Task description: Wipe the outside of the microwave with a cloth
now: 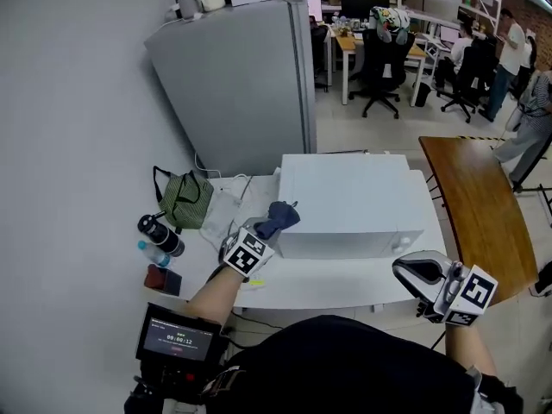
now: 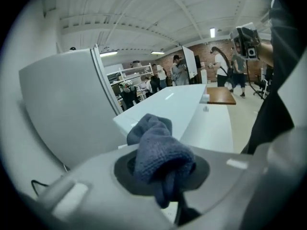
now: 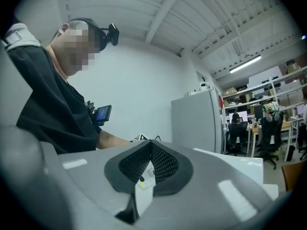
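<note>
Two grippers are in view: the left gripper (image 1: 264,233) has its fingers (image 2: 86,186) clamped on a bunched dark blue cloth (image 1: 278,217), held up at the near left top corner of the white microwave (image 1: 349,201); whether cloth and casing touch cannot be told. The microwave stands on a white counter (image 1: 328,283). The right gripper (image 1: 421,272) hangs by the counter's front right corner, apart from the microwave, its fingers (image 3: 172,164) closed together on nothing.
</note>
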`<control>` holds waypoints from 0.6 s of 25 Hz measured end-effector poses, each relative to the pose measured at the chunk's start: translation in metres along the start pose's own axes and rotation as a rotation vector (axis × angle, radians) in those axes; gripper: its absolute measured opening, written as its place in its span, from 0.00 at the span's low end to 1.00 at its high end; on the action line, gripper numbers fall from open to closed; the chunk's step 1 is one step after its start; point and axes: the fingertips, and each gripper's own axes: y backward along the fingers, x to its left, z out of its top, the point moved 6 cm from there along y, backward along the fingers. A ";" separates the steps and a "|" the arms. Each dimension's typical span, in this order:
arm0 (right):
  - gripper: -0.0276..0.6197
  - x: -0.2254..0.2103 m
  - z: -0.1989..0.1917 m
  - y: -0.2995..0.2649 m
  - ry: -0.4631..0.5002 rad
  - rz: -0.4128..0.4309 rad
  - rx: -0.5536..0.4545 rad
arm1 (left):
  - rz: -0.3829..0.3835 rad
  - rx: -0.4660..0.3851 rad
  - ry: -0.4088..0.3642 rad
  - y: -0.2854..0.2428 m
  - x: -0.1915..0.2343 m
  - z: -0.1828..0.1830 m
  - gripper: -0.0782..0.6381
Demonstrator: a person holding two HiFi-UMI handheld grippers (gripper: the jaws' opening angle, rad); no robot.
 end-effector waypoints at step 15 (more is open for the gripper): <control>0.05 -0.088 -0.023 0.228 -0.056 -0.257 -0.055 | -0.265 -0.043 -0.292 -0.180 -0.192 0.209 0.18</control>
